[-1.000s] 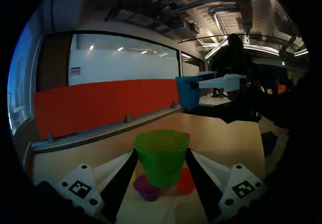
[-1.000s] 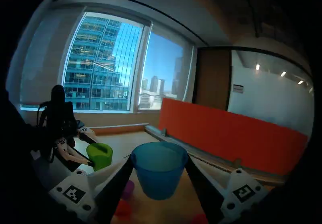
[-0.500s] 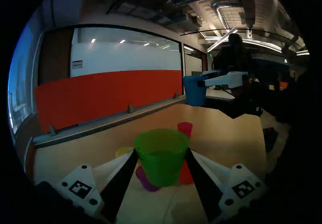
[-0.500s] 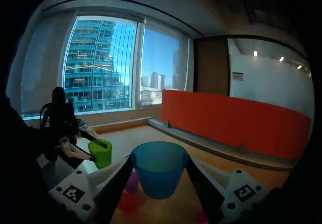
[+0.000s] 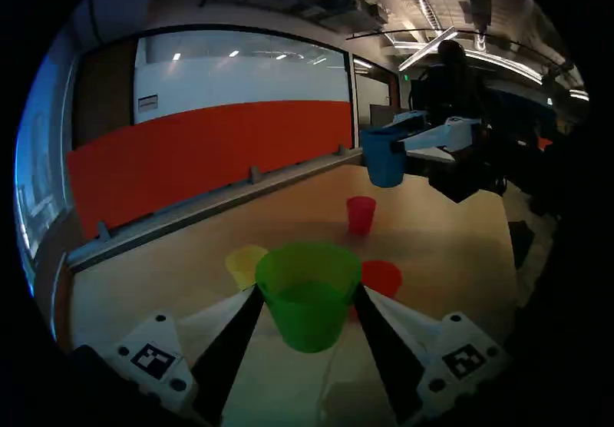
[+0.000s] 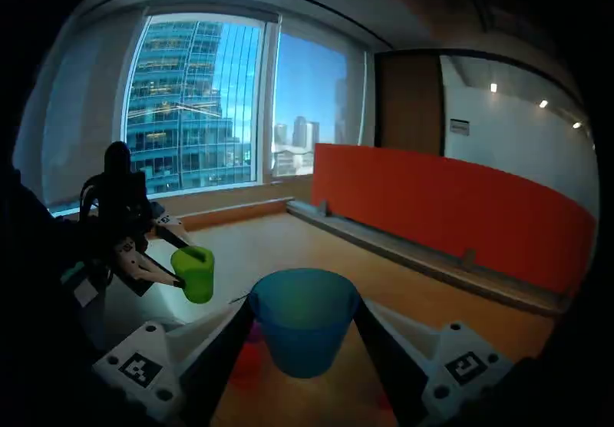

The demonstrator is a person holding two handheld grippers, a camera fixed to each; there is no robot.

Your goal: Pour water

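My left gripper (image 5: pixel 308 304) is shut on a green cup (image 5: pixel 308 292), held upright above the wooden table (image 5: pixel 437 243). In the right gripper view the same green cup (image 6: pixel 194 273) hangs at the left in that far gripper. My right gripper (image 6: pixel 305 327) is shut on a blue cup (image 6: pixel 305 318), also upright. The left gripper view shows the blue cup (image 5: pixel 383 155) farther off at the upper right, held over the table's far side. Whether either cup holds water I cannot tell.
On the table stand a red cup (image 5: pixel 360 215), a yellow cup (image 5: pixel 245 264) and another red cup (image 5: pixel 381 276) partly behind the green one. An orange partition (image 5: pixel 207 154) runs along the table's far edge. Large windows (image 6: pixel 199 112) lie behind the left gripper.
Both views have tipped downward, so more of the table and the cups on it shows. The blue cup sits lower and farther right in the left gripper view. Both grips hold.
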